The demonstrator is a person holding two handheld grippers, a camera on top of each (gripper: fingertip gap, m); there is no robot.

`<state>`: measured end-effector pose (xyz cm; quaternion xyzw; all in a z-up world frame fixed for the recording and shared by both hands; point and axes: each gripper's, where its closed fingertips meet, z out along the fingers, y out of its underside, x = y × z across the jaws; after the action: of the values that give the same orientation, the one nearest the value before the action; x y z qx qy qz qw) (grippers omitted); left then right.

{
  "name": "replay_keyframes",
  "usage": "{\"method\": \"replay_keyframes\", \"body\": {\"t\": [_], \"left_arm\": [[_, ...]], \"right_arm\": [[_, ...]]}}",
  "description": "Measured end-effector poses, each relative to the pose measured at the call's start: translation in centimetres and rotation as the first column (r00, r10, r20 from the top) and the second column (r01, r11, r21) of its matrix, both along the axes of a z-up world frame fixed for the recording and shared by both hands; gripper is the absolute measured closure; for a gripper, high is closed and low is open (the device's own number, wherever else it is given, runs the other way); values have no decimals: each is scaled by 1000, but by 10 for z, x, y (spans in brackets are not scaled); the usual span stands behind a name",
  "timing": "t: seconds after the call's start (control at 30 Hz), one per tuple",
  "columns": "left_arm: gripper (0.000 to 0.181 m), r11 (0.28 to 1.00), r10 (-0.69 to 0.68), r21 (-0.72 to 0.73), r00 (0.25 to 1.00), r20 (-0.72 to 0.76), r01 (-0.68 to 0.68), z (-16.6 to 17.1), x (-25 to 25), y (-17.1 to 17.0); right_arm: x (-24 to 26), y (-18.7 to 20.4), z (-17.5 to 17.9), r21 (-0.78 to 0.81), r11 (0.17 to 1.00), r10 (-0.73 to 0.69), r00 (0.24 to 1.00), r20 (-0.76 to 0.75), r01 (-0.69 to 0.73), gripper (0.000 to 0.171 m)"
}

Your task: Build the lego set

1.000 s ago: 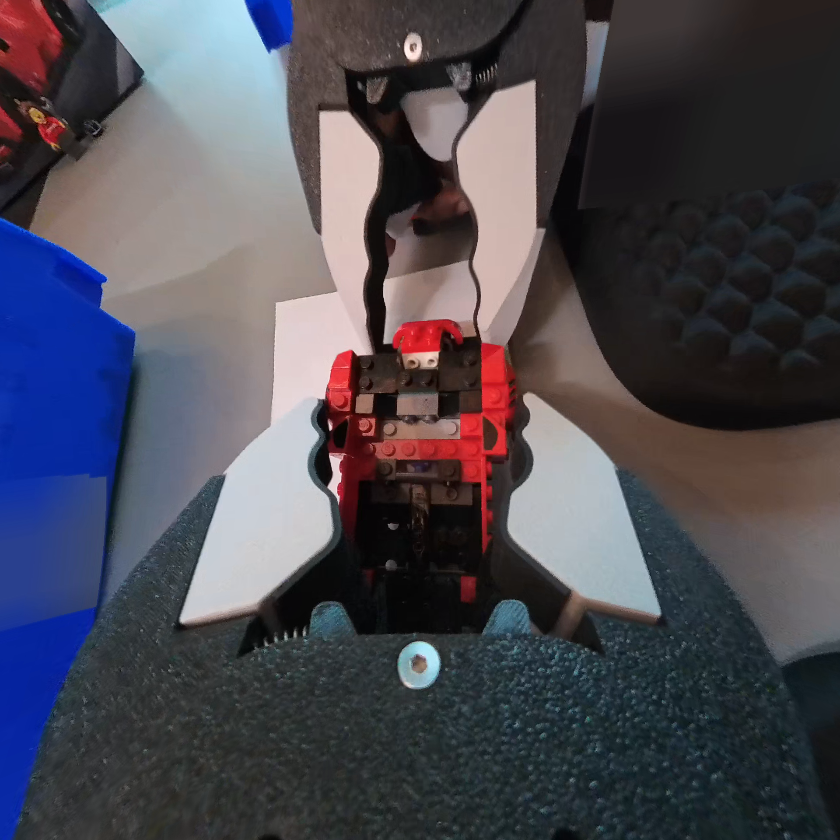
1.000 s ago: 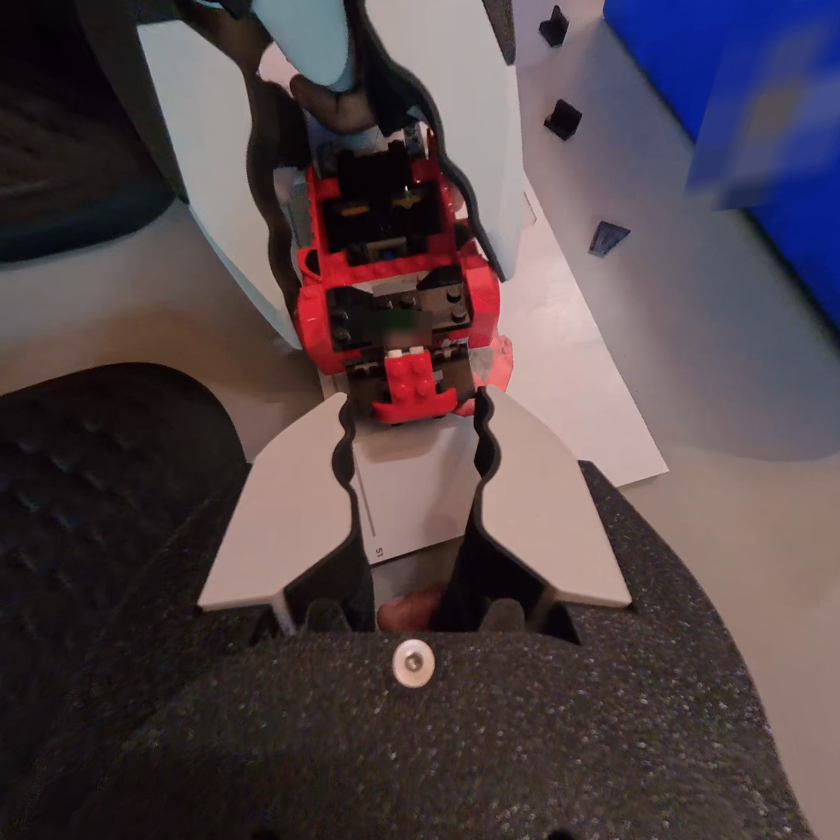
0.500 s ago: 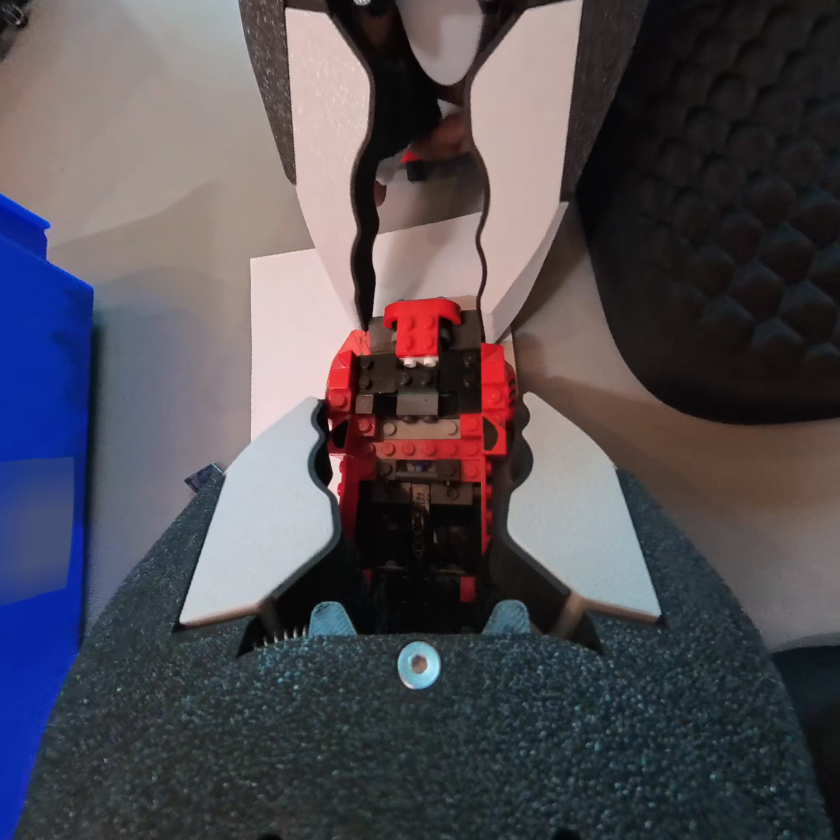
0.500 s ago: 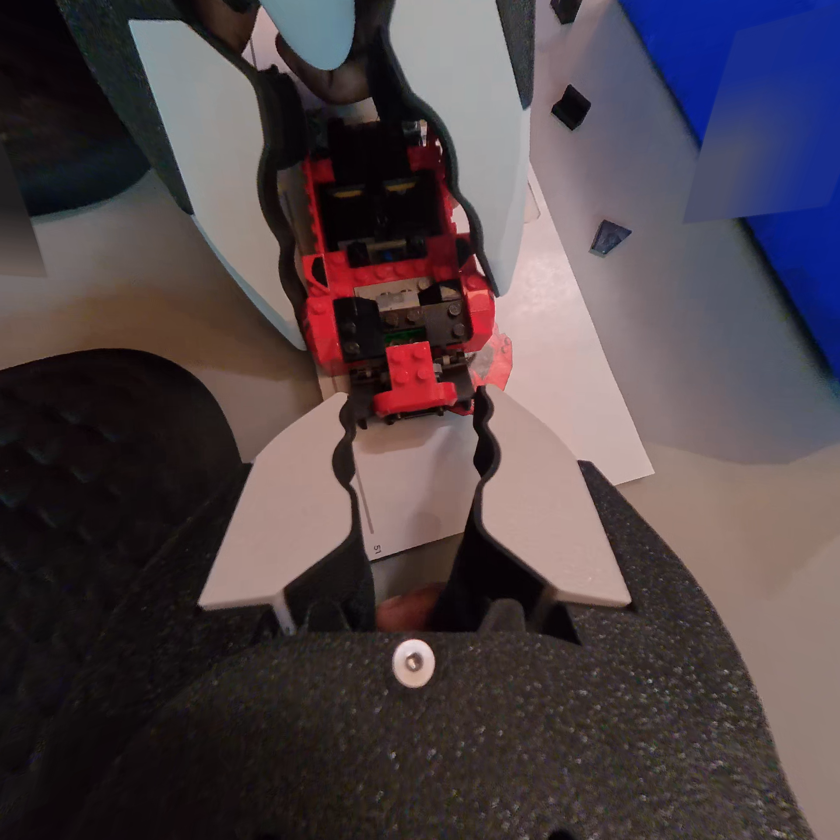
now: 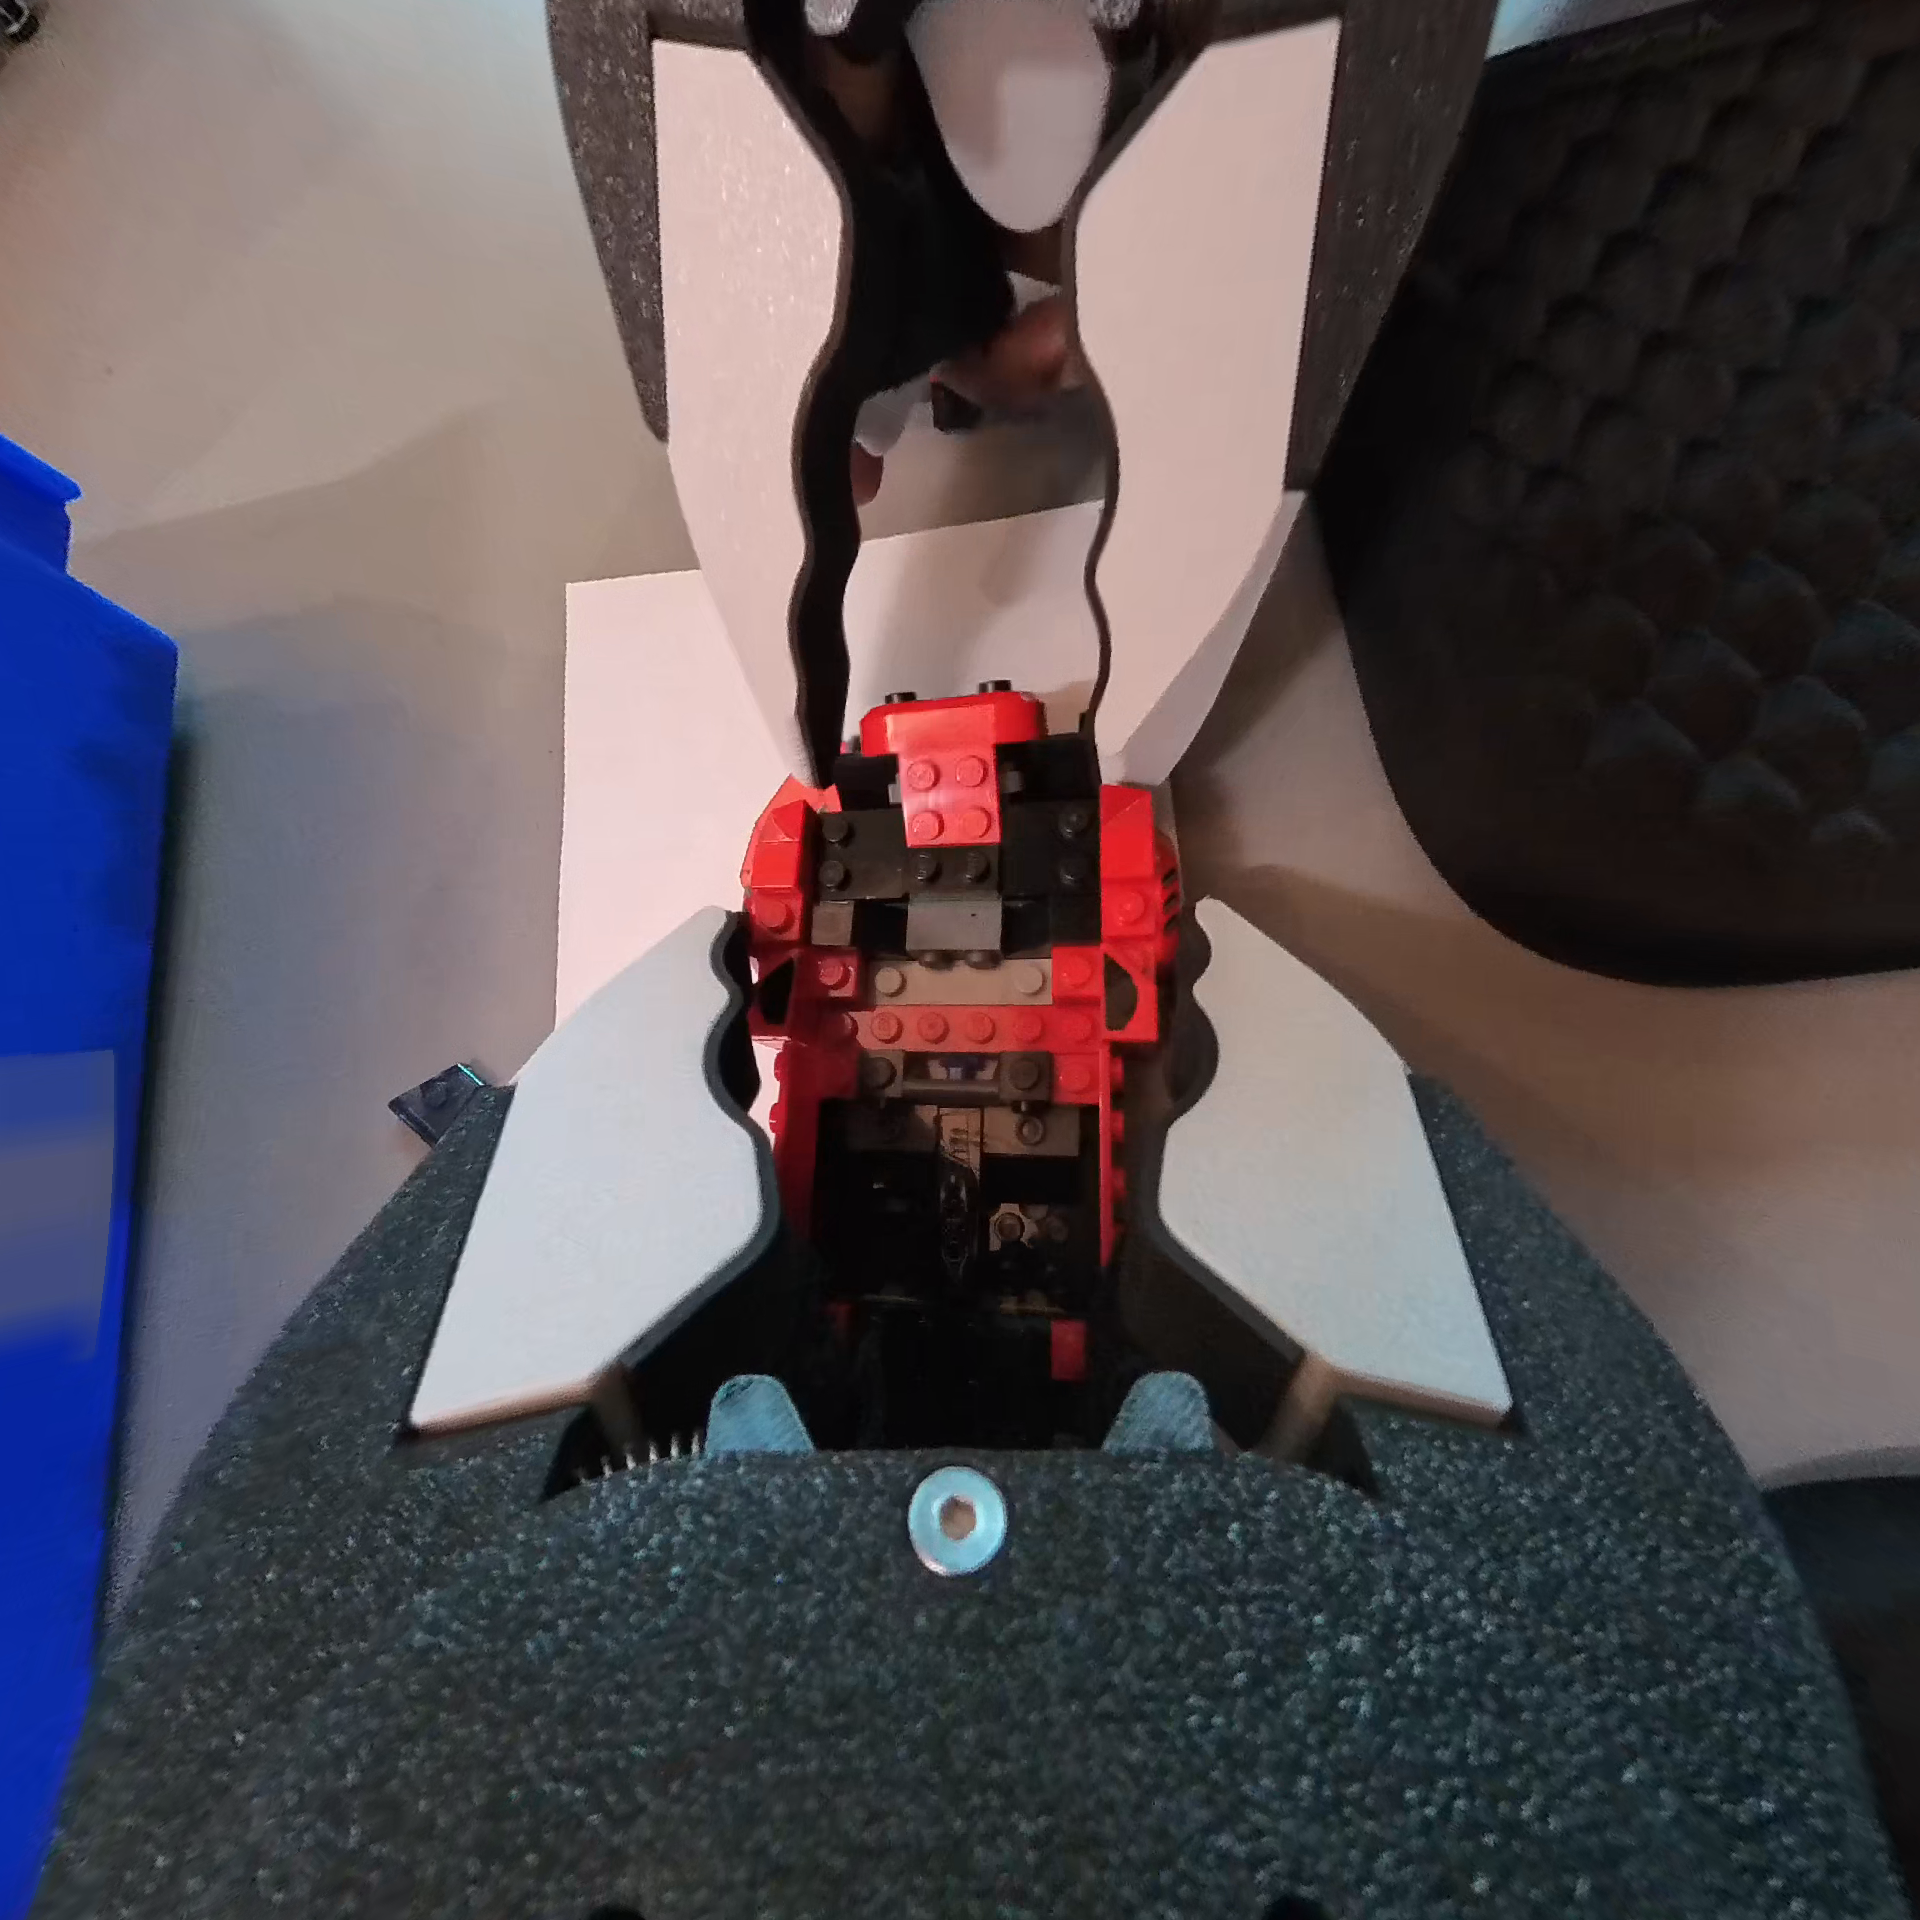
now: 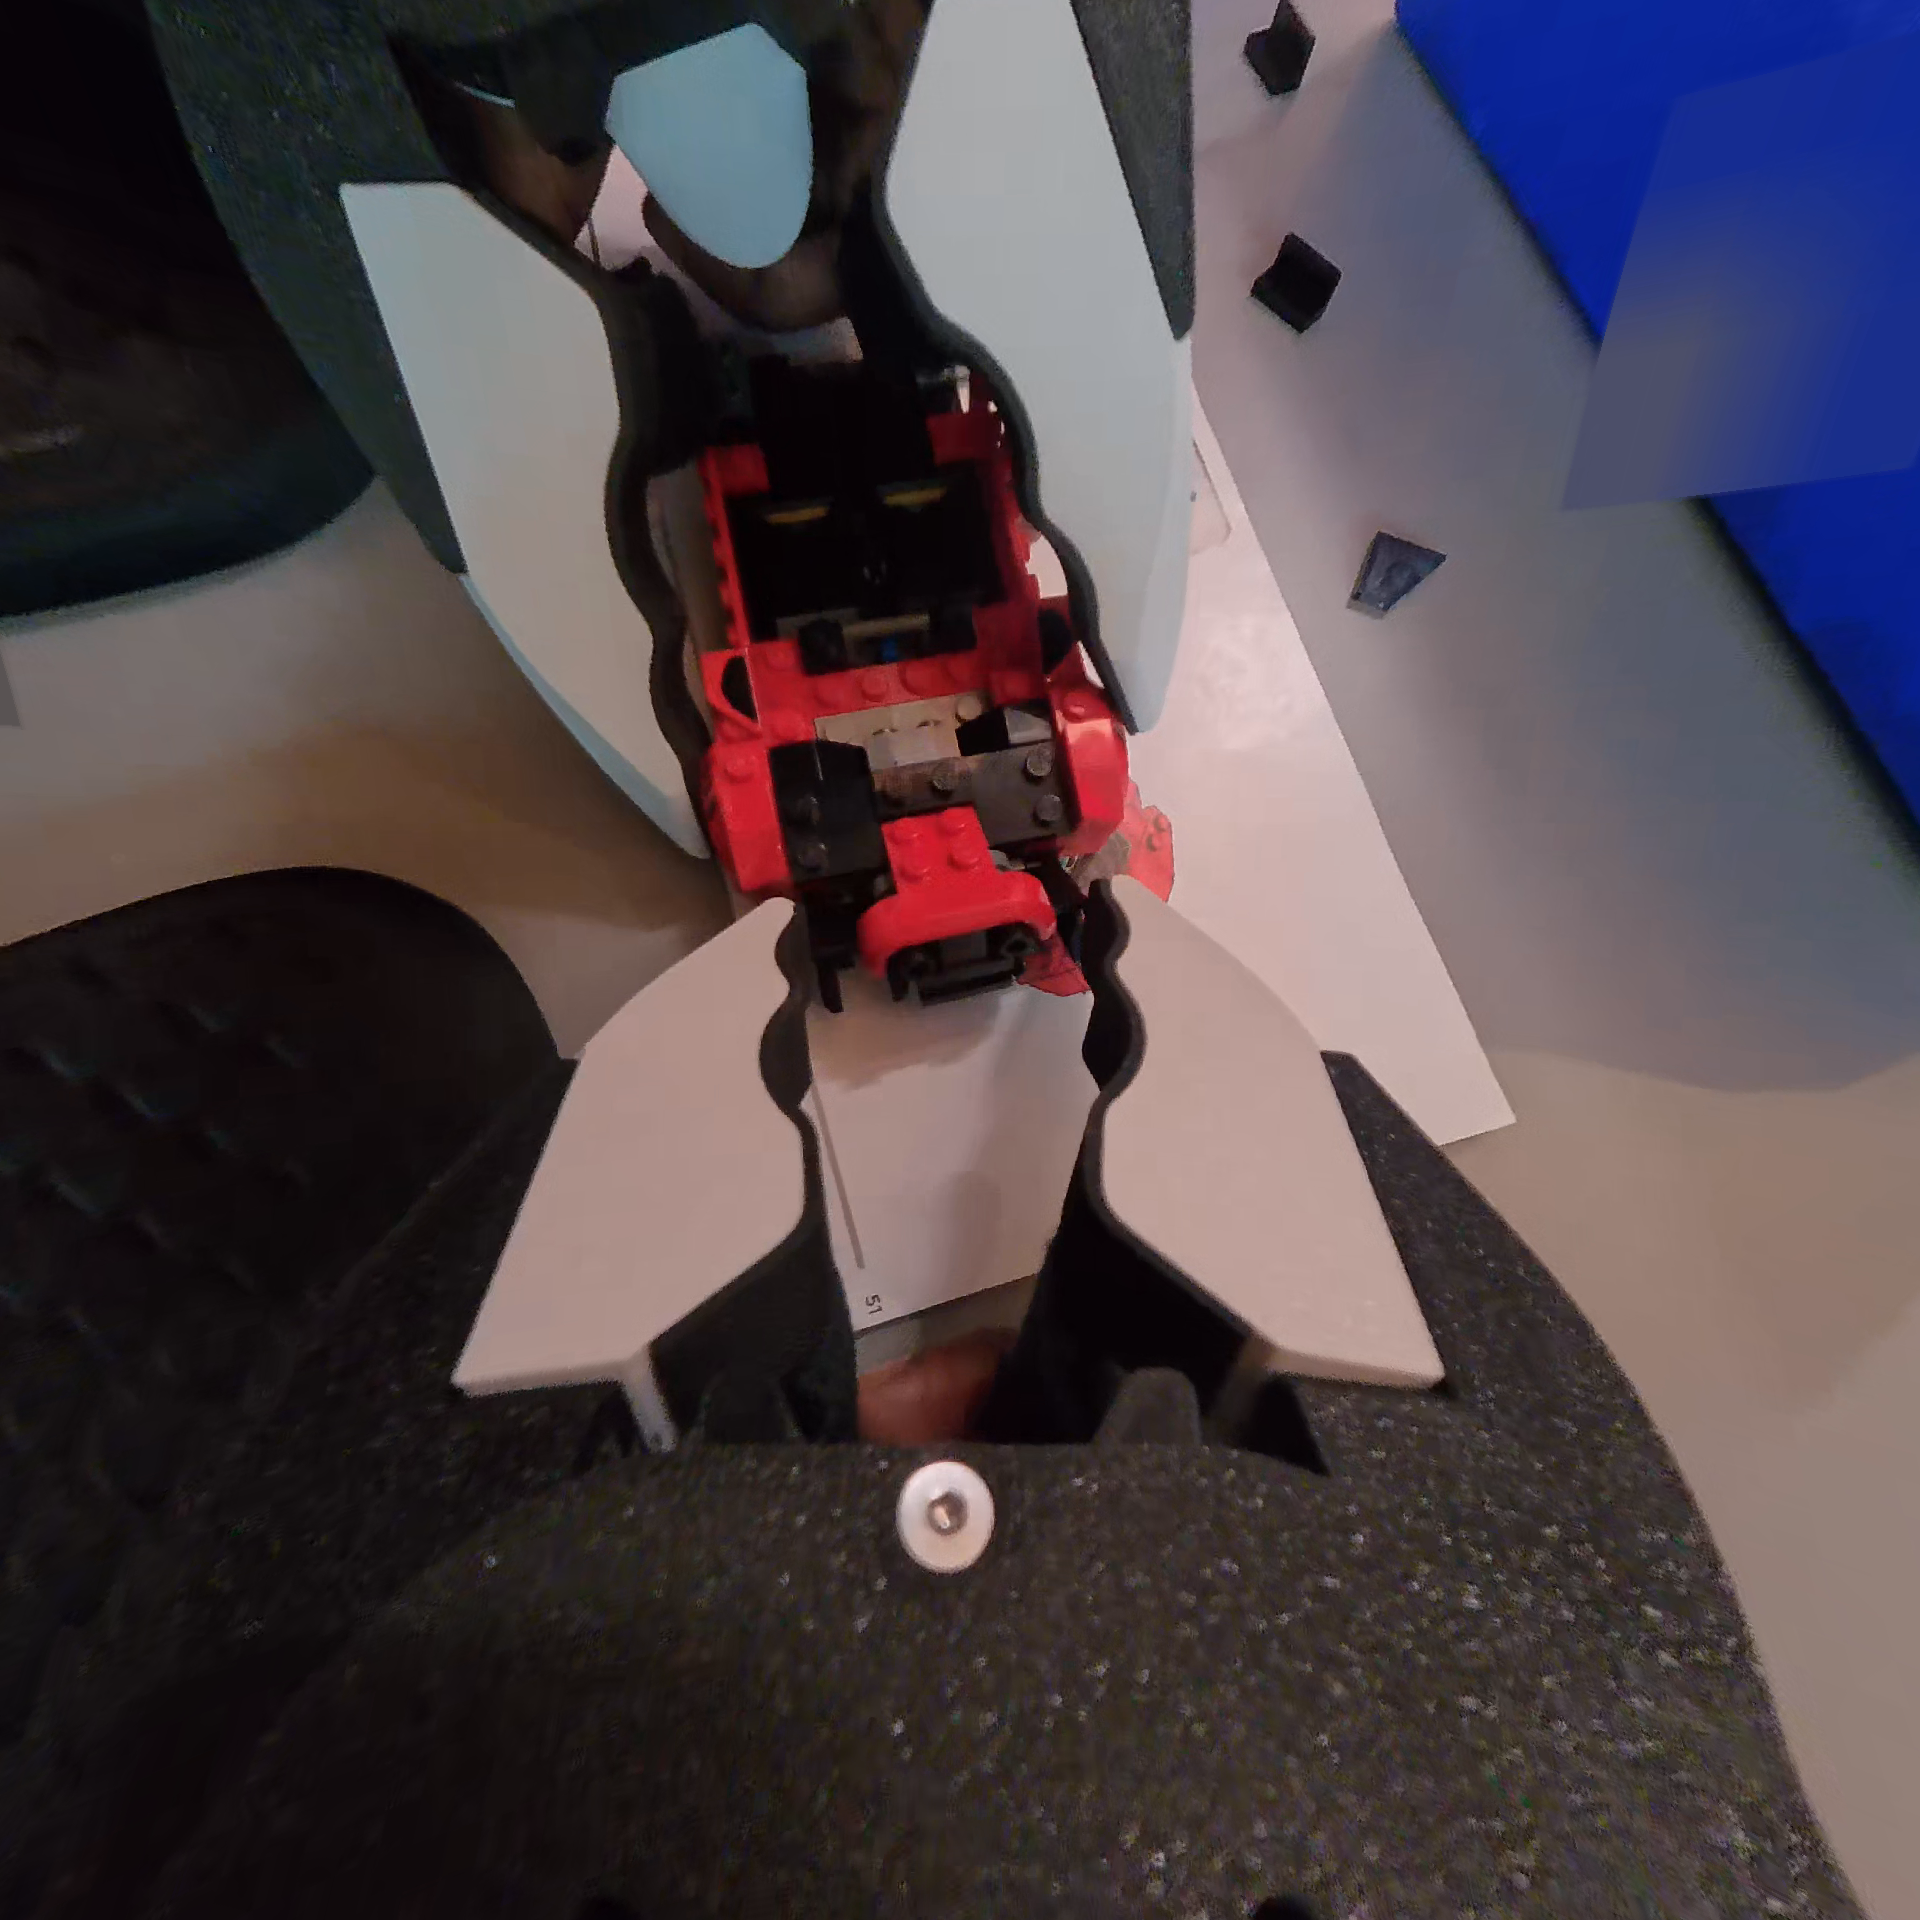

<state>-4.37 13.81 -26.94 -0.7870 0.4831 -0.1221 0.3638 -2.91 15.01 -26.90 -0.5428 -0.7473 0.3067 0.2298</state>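
A red and black lego car (image 5: 966, 997) sits lengthways between my left gripper's (image 5: 961, 935) fingers, which are shut on its sides. A red studded nose piece (image 5: 951, 774) lies flat on the car's black front. My right gripper (image 6: 945, 925) faces the car head-on. Its jaws are apart, and the fingertips (image 6: 1107, 925) flank the nose piece (image 6: 951, 883) at the car's front end (image 6: 894, 727). It also shows in the left wrist view (image 5: 961, 738). The left gripper also shows in the right wrist view (image 6: 914, 769). The car's rear is hidden in the left gripper's throat.
A white paper sheet (image 6: 1299, 935) lies under the car. A blue bin (image 6: 1714, 208) stands beside it, with three small dark loose pieces (image 6: 1294, 281) on the table near it. A black dimpled mat (image 5: 1662, 520) lies on the other side.
The car's nose has moved in between the right gripper's fingertips. The red nose piece, raised at the front before, now lies flat on the black front. Both jaw widths are unchanged.
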Motion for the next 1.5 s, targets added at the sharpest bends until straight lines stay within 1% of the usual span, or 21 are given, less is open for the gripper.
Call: {"method": "replay_keyframes", "body": {"t": [0.07, 0.13, 0.17, 0.2, 0.23, 0.27, 0.33, 0.37, 0.43, 0.47, 0.8, 0.9, 0.97, 1.07, 1.33, 1.5], "left_arm": [[104, 1000, -4, 8, 1000, 5, 4, 0, 1, 0], [104, 1000, -6, 12, 1000, 1, 6, 0, 1, 0], [104, 1000, -6, 13, 1000, 1, 6, 0, 1, 0], [104, 1000, -5, 14, 1000, 3, 5, 0, 1, 0], [104, 1000, -5, 15, 1000, 4, 5, 0, 1, 0], [104, 1000, -5, 15, 1000, 5, 5, 0, 1, 0], [104, 1000, -5, 15, 1000, 5, 5, 0, 1, 0], [104, 1000, -5, 14, 1000, 6, 5, 0, 1, 0], [104, 1000, -6, 15, 1000, 6, 6, 0, 1, 0], [104, 1000, -6, 16, 1000, 6, 6, 0, 1, -1], [104, 1000, -3, 23, 1000, 19, 2, 0, 1, -1], [104, 1000, 0, 26, 1000, 12, -1, 0, 1, 0], [104, 1000, 0, 26, 1000, 9, -1, 0, 1, 0], [104, 1000, 1, 26, 1000, 3, -1, 0, 1, 0], [104, 1000, 14, 20, 1000, 0, -14, 0, 1, 0], [104, 1000, 17, 20, 1000, 4, -17, 0, 1, 0]], "right_arm": [[2, -2, 1, -17, 1000, 9, 1000, 0, -9, 118], [4, -2, 2, -32, 999, 10, 1000, 13, -10, 100], [6, 0, 4, -31, 1000, 2, 1000, 17, -1, 97], [9, 1, 7, -39, 999, 2, 1000, 21, -1, 98], [13, 1, 9, -55, 998, 8, 999, 31, -6, 105], [16, 1, 10, -67, 998, 12, 999, 43, -9, 119], [17, 5, 13, -57, 998, -13, 999, 38, 16, 153], [16, 6, 13, -57, 998, -25, 999, 38, 27, 162], [14, 5, 7, -70, 997, -40, 997, 72, 45, 170], [14, 7, 2, -49, 997, -51, 994, 93, 56, 171], [13, 5, -4, -33, 997, -72, 991, 109, 76, 171], [13, 5, -3, 25, 998, -64, 990, 128, 62, 171], [12, 5, -3, 90, 995, -58, 985, 162, 44, 171], [12, 6, -3, 143, 989, -62, 975, 212, 32, 171], [13, 5, -3, 204, 979, -83, 954, 290, 24, 171], [13, 5, -4, 260, 965, -74, 942, 327, -14, 171]]}}
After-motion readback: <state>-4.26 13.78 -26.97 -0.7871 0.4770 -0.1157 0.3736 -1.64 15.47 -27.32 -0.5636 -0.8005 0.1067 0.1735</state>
